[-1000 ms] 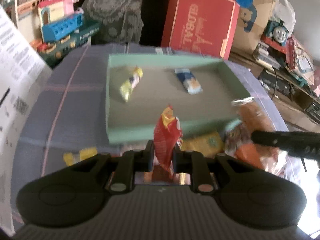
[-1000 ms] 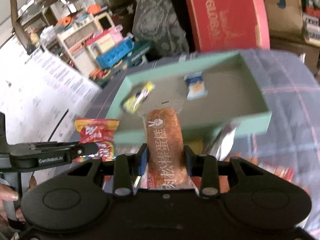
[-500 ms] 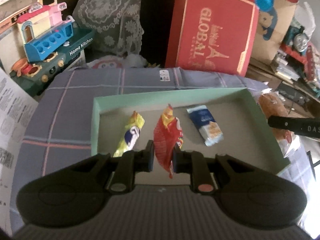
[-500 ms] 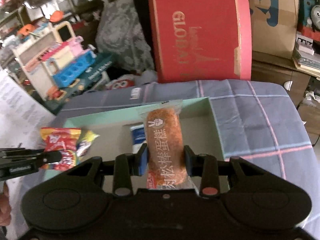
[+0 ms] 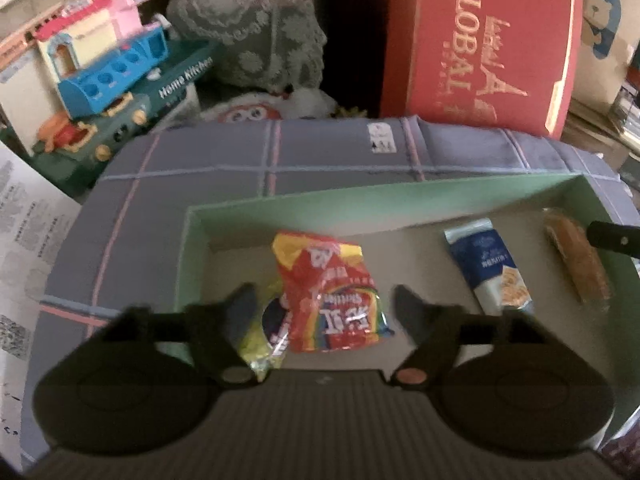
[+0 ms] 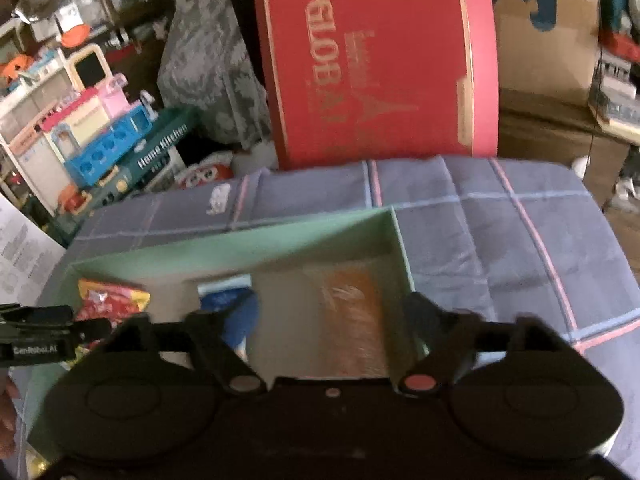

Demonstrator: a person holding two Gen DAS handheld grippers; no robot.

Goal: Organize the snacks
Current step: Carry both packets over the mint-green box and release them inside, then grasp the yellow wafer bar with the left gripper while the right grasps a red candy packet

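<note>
My left gripper (image 5: 322, 296) hangs over the green tray (image 5: 360, 208), its jaws opening. The red snack bag (image 5: 328, 292) lies loose on the tray floor between the fingers, no pad touching it, partly over a yellow packet (image 5: 260, 344). A blue packet (image 5: 490, 268) lies to its right. My right gripper (image 6: 330, 304) is over the tray's right end (image 6: 394, 224), jaws opening too. The orange bread roll (image 6: 356, 320), blurred, lies free below them. In the left wrist view the roll (image 5: 576, 260) rests by the right wall.
The tray sits on a purple plaid cloth (image 5: 280, 152). Behind it stand a red "GLOBAL" box (image 5: 480, 40), a toy kitchen set (image 5: 112, 76) and a lace-covered object (image 5: 248, 20). Printed paper (image 5: 24, 240) lies at the left edge. A cardboard box (image 6: 540, 20) stands at the back right.
Both grippers moved forward over the tray and sank. Both sets of jaws went from shut to wide; the red bag and the bread roll dropped out onto the tray floor.
</note>
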